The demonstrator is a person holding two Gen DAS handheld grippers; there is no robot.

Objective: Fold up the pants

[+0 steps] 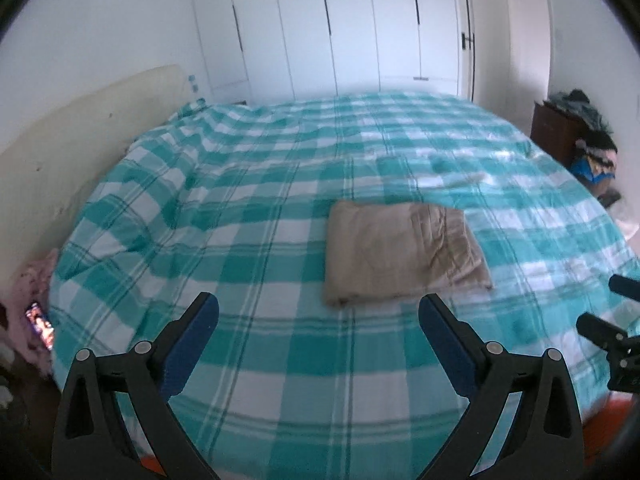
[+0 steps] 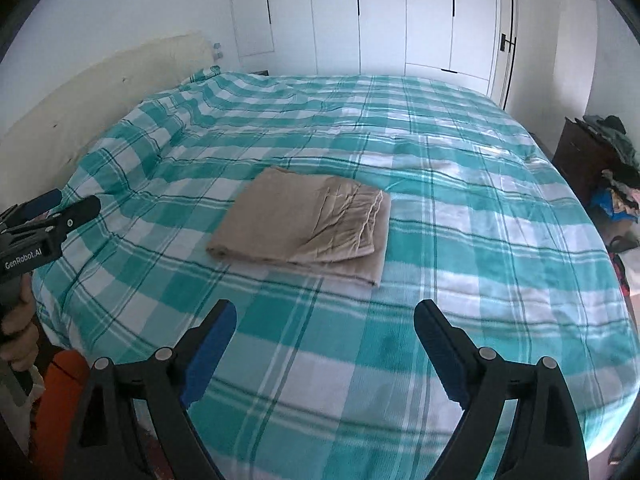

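Beige pants (image 2: 304, 220) folded on checked bedspread (image 2: 440, 240); both grippers agape, clear

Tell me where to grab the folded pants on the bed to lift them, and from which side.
Grip the folded pants at the thick folded edge nearest the grippers, coming in low from the near side of the bed. That edge probably bundles all the layers, while the far right end shows loose waistband layers that would likely splay. Both the left gripper and right gripper are open and empty.

The pants (image 2: 304, 220) lie on the bed (image 2: 460, 280), wardrobe (image 2: 400, 16) behind, headboard (image 2: 80, 108) left.
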